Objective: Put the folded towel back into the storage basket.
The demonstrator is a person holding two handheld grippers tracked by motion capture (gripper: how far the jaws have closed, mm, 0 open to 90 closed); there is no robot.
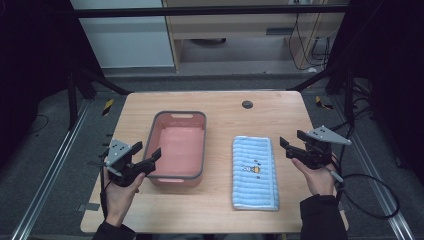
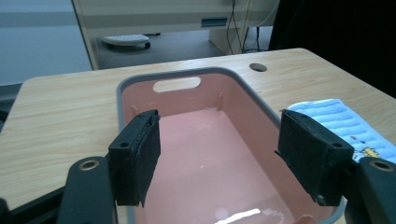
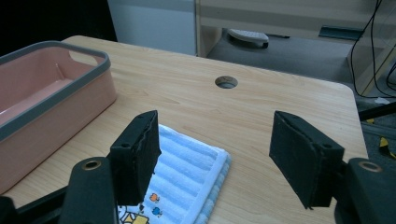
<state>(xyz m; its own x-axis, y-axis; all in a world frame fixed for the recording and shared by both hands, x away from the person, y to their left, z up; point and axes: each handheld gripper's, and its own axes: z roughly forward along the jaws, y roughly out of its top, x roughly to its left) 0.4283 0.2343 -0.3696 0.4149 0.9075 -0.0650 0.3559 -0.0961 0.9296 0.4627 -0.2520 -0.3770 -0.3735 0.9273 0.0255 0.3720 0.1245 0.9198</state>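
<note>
Pink plastic basin (image 1: 178, 145) sits mid-surface, folded blue striped towel (image 1: 255, 172) flat just to its right; left gripper (image 1: 146, 156) at its near-left corner, right gripper (image 1: 291, 145) beyond the towel, fingers of both spread wide and empty, apparently poised to start.

On the wooden tabletop (image 1: 220, 200) in front of you sits a pink tub (image 1: 201, 145) with a grey rim, empty inside, with a slot handle cut into its far wall. Near it on your right, not touching, lies a folded light-blue striped towel (image 1: 255, 172) bearing a small yellow cartoon print. Look beyond both and you see a round cable hole (image 1: 247, 104) in the tabletop near the far edge.
</note>
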